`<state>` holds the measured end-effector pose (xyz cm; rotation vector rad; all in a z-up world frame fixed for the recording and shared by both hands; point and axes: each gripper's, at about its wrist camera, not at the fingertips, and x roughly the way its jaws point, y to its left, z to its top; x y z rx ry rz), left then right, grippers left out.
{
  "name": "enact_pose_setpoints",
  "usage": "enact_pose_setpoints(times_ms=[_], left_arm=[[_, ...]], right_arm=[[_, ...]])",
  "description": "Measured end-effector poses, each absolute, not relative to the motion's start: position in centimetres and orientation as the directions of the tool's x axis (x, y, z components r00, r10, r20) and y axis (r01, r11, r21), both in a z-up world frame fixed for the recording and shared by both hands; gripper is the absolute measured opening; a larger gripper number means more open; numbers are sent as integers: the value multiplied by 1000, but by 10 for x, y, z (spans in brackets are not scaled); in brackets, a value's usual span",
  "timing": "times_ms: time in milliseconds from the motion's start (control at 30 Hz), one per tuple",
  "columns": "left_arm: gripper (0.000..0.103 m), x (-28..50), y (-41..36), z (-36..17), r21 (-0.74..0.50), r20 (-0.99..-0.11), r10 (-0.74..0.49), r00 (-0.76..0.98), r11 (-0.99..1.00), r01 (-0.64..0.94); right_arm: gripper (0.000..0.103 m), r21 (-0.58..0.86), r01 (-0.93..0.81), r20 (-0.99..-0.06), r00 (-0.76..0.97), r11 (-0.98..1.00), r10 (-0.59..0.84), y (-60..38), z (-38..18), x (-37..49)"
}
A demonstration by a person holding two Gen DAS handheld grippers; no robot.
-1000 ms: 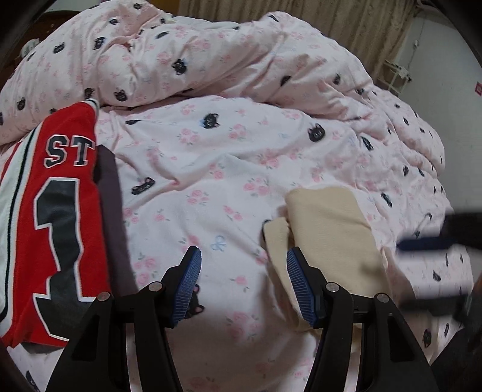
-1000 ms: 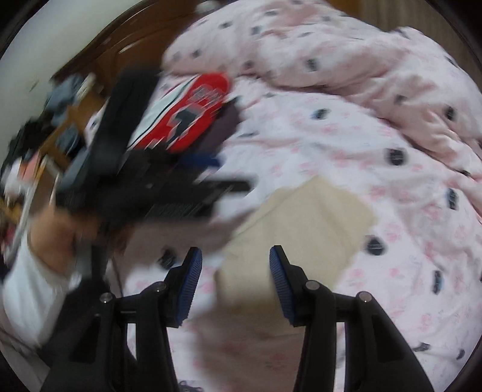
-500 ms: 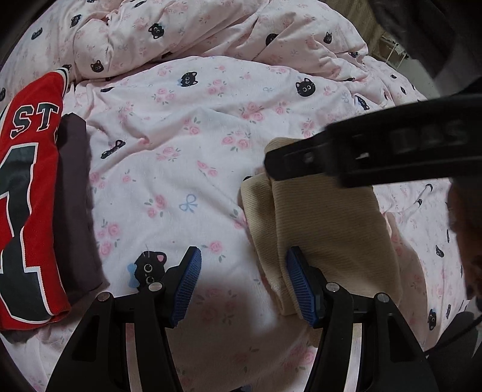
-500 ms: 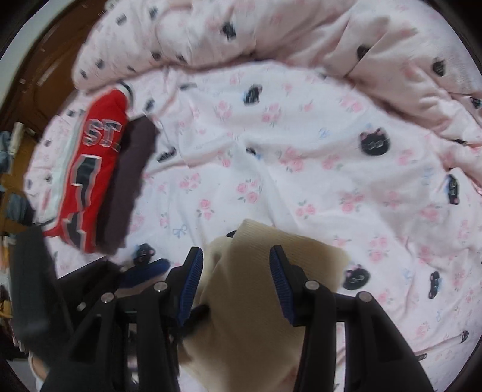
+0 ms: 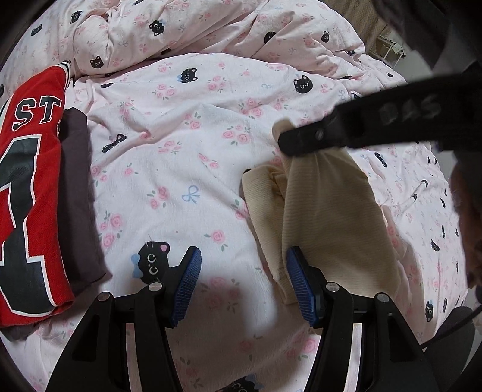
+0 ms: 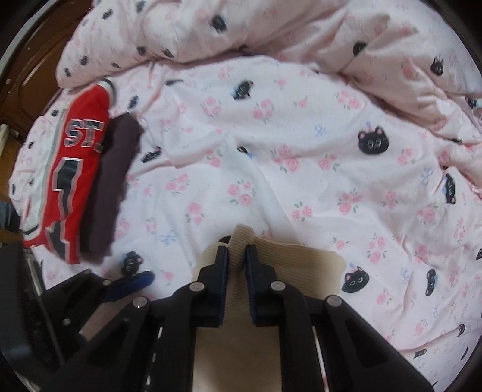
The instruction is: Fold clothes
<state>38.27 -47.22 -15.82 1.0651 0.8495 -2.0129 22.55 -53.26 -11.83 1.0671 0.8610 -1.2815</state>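
Note:
A folded cream ribbed garment [image 5: 325,217] lies on the pink bed cover, right of centre in the left wrist view. My right gripper [image 6: 236,256] is shut on the garment's far edge [image 6: 241,238], which bunches up between its blue pads; it also shows in the left wrist view [image 5: 289,144] pinching that edge. My left gripper [image 5: 242,277] is open and empty, low over the cover, its right pad just beside the garment's near corner.
A folded red jersey [image 5: 27,187] lies on a dark folded garment [image 5: 78,205] at the left. A bunched pink duvet [image 5: 211,27] runs along the back. A dark wooden headboard [image 6: 33,60] stands at far left.
My right gripper has closed on the cream garment's far edge and lifted it a little. My left gripper has moved forward toward the garment's near corner and stays open.

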Motion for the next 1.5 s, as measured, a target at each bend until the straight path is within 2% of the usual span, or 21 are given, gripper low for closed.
enact_pose_setpoints(times_ms=[167, 300, 433, 667, 833, 1000, 1167, 1367, 1400, 1467, 1500], left_arm=[[54, 385, -470, -160, -223, -871, -261, -416, -544, 809], [54, 386, -469, -163, -222, -875, -254, -412, -545, 809], [54, 387, -467, -167, -219, -877, -251, -410, -550, 806], [54, 388, -462, -173, -214, -878, -254, -406, -551, 806], [54, 389, -457, -179, -206, -879, -261, -400, -548, 811], [54, 392, -453, -193, -188, -882, -276, -381, -536, 823], [54, 389, -457, -199, -182, -884, -281, -373, -528, 829], [54, 388, -459, -200, -186, -884, -273, -378, -537, 823], [54, 388, -459, -200, -187, -884, -273, -380, -538, 822], [54, 388, -459, -199, -190, -883, -273, -383, -538, 821], [54, 389, -459, -199, -193, -881, -273, -386, -538, 821]], right_arm=[[13, 137, 990, -931, 132, 8, -342, -538, -110, 236], [13, 110, 994, -950, 107, 8, -293, -553, -138, 243], [14, 159, 987, -939, 157, 19, -305, -559, -156, 239], [14, 184, 977, -899, 213, 110, -382, -538, -119, 236], [14, 154, 971, -926, 207, 185, -315, -514, -112, 243], [14, 149, 971, -955, 191, 189, -227, -510, -150, 246], [13, 235, 963, -933, 262, 131, -248, -525, -166, 237], [14, 252, 961, -901, 276, 113, -335, -524, -146, 228], [16, 261, 960, -892, 281, 103, -354, -521, -140, 223], [33, 282, 956, -874, 290, 80, -390, -515, -129, 214], [38, 296, 953, -866, 296, 64, -404, -511, -125, 208]])
